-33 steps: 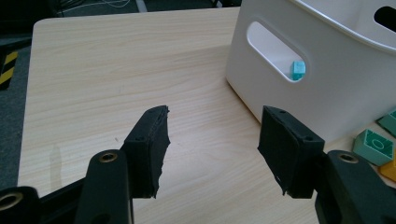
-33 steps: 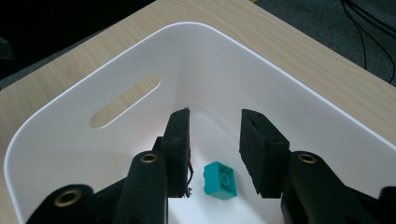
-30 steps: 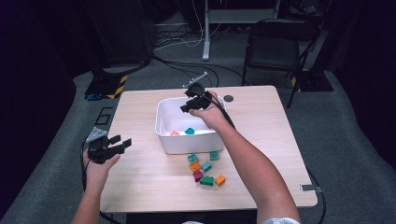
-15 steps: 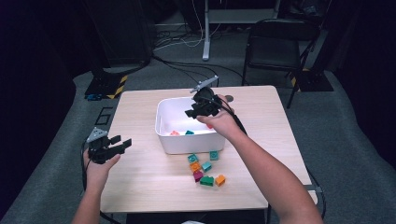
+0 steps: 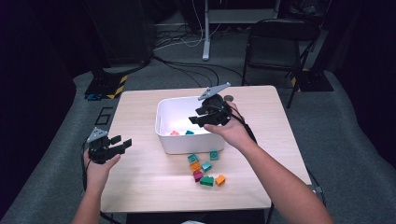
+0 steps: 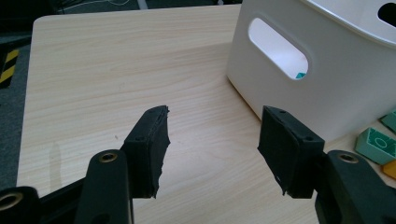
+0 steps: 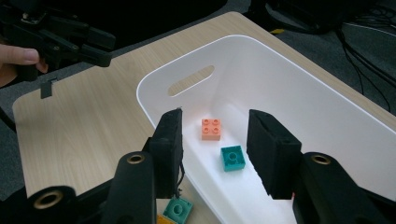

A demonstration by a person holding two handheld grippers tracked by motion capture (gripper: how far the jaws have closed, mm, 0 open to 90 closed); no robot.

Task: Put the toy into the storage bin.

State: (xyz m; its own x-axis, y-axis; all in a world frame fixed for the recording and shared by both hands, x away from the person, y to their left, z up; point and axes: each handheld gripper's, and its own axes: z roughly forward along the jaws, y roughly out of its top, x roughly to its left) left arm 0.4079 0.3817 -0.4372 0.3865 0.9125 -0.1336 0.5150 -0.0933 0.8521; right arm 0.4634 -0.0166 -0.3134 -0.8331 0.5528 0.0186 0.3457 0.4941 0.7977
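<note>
In the high view the right hand-held gripper point(image 5: 200, 116) hangs above the near right part of the white bin point(image 5: 164, 122), which stands mid-counter point(image 5: 140, 177); its jaws have just been opening and nothing sits between them. An orange brick point(image 5: 174, 133) and a teal brick point(image 5: 189, 132) lie on the bin floor by its near wall. In front of the bin, on the wood, a loose pile of bricks point(image 5: 204, 170) in teal, orange, magenta and green lies just beside the bin's near wall. The left hand-held gripper point(image 5: 122, 144) is held over the counter's left edge, well apart from the bin, jaws apart and empty. In the left gripper view the left hand-held gripper point(image 6: 212, 140) shows both black pads parted with bare wood between them; the bin point(image 6: 336, 93) stands ahead to the right, its slot handle facing the camera, and a teal brick from the pile point(image 6: 377, 144) lies at the bin's foot by the right jaw. In the right gripper view the right hand-held gripper point(image 7: 215, 144) looks down into the bin point(image 7: 299, 98), jaws released and clear of everything; the orange brick point(image 7: 211, 129) and the teal brick point(image 7: 232, 157) lie studs up on the floor, near each other but not touching, seen through the gap. Farther off at upper left the left hand-held gripper point(image 7: 105, 49) shows over the counter point(image 7: 84, 135).
</note>
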